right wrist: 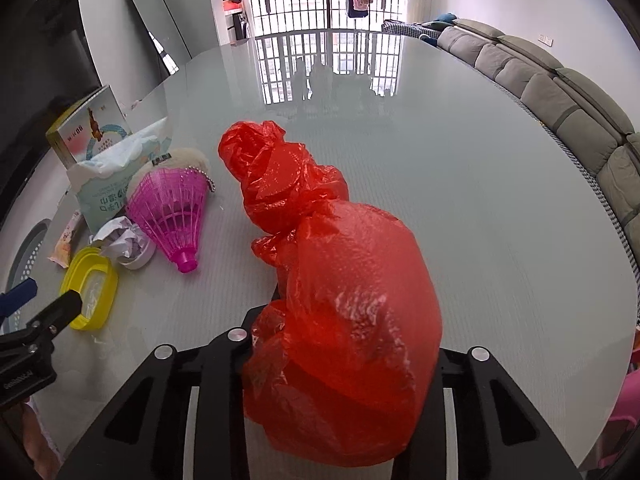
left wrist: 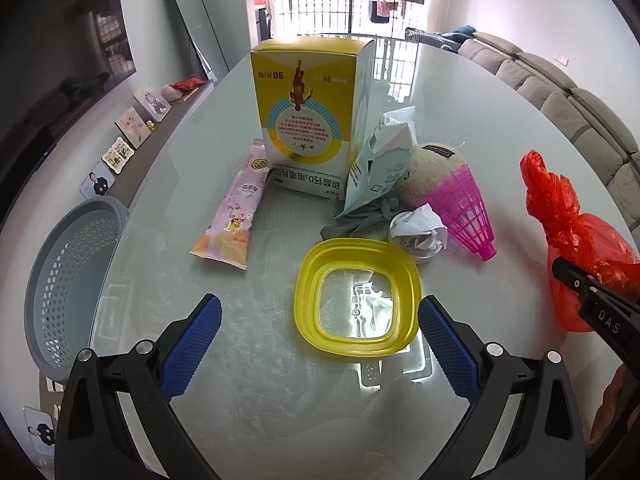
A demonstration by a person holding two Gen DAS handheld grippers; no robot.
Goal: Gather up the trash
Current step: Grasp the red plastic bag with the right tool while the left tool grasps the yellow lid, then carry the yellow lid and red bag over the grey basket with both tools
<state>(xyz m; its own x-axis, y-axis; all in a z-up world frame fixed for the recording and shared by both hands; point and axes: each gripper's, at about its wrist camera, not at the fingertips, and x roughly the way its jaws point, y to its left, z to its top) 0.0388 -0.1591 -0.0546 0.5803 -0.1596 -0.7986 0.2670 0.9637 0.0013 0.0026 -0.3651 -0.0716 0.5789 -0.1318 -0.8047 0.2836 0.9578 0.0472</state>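
Red plastic fills most of what we see ahead of our right gripper (right wrist: 340,360): the knotted red bag (right wrist: 340,300) sits bunched between its fingers, which are clamped on the bag's lower bulk, though the film hides the fingertips themselves. We hold it low and just over the glass tabletop (right wrist: 480,200), the twisted neck pointing away from us, probably because the soft film would slip out of a looser or higher hold. Our left gripper (left wrist: 320,336) hovers with its blue-padded fingers (left wrist: 192,344) spread wide and nothing between them. Just ahead of it, nearer its right finger, lies the yellow lid (left wrist: 357,298), flat on the glass. Farther ahead is the clutter we judge to be the rest of the trash: a crumpled paper ball (left wrist: 418,232), a grey rag (left wrist: 360,220), a torn pale green packet (left wrist: 380,168), a pink wrapper (left wrist: 236,208) off to the left, and the yellow and white box (left wrist: 308,116) standing upright behind them. A pink plastic shuttlecock (left wrist: 468,208) leans against a cream plush ball (left wrist: 432,168) to the right. Off the tabletop's edge, low on the left gripper's left, waits the grey perforated basket (left wrist: 68,280), the likely bin, so the bag still has to cross to that side.
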